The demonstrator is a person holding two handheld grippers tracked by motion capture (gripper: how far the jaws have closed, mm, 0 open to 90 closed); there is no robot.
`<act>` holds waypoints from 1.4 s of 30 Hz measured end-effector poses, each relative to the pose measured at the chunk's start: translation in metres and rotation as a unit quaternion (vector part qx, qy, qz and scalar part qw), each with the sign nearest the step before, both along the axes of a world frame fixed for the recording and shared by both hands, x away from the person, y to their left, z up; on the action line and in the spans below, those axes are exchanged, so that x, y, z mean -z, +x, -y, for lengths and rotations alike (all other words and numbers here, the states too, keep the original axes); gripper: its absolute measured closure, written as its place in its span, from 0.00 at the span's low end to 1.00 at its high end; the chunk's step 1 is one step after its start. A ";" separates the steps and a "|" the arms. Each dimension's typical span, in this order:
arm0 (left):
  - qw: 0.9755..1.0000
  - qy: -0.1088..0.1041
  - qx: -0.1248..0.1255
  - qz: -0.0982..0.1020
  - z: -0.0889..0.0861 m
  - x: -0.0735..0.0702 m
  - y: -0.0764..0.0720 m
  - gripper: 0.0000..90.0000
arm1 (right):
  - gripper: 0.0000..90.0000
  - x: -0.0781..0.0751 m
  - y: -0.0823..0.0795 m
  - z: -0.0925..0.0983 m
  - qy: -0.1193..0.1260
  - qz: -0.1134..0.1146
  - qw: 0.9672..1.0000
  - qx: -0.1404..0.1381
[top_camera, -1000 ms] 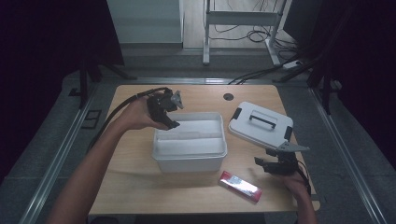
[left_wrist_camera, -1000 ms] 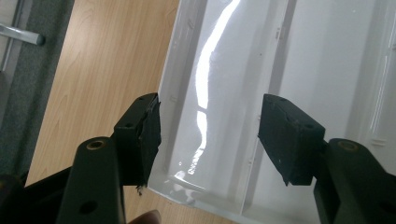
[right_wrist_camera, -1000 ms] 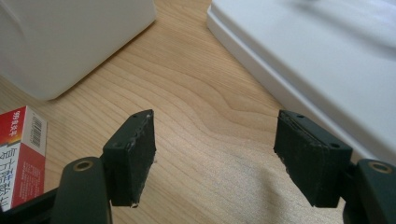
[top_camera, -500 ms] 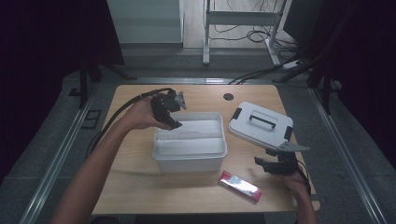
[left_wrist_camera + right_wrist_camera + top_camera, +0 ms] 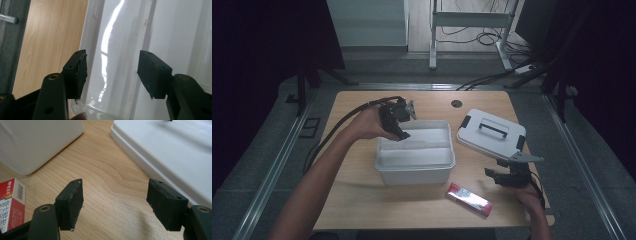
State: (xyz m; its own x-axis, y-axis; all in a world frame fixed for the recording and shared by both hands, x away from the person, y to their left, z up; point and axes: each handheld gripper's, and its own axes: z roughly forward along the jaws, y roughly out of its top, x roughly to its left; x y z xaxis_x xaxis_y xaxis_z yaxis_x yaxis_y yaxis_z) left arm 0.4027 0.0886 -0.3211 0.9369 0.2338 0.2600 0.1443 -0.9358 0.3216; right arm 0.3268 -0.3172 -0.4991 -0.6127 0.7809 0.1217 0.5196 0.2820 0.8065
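Left tool [image 5: 398, 131] hangs over the far left corner of the white bin [image 5: 416, 159], tilted down toward it. Along its own view, the left tool [image 5: 112, 72] has its jaws standing wide, nothing between the pads, and the bin's [image 5: 175, 37] glossy rim and inner wall lie right beneath and ahead of them. No contact with the plastic that I can make out. Inside, the bin looks pale and bare from above; whether anything lies at the bottom I cannot tell, since the glare washes it out.

Over to the right tool [image 5: 503, 178], low at the near right edge of the table [image 5: 357, 195]. In its own view the right tool [image 5: 114, 202] is spread wide too, gripping nothing, bare wood between the pads. The red box [image 5: 469, 199] lies flat on the table just to the left of this tool, near but apart; in the right gripper view the red box [image 5: 11, 202] sits beside the left jaw. Ahead and to the right of that tool rests the white lid [image 5: 491, 134] with its dark handle, off the bin and lying on the table; the lid's [image 5: 170, 147] edge runs close past the right jaw. The bin's [image 5: 37, 142] rounded corner stands ahead to the left, well clear.
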 end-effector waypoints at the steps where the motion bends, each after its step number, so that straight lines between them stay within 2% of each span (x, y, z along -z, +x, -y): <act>1: 1.000 0.000 0.000 -0.001 0.001 0.000 0.000 0.45 | 0.32 0.000 0.000 0.000 0.000 0.000 1.000 0.000; 20: 0.999 0.029 0.011 -0.020 0.018 0.017 -0.001 0.45 | 0.33 0.001 0.000 0.002 -0.004 -0.003 1.000 0.008; 42: 0.999 0.036 0.022 -0.032 0.025 0.027 0.000 0.49 | 0.33 0.002 0.001 0.004 -0.005 -0.005 1.000 0.009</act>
State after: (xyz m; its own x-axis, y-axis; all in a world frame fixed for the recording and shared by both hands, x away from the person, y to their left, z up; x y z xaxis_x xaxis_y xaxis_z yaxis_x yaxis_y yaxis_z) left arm 0.4028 0.0637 -0.3476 0.9611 0.1758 0.2131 0.1217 -0.9619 0.2449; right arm 0.3277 -0.3214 -0.5014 -0.5965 0.7935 0.1210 0.5335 0.2794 0.7983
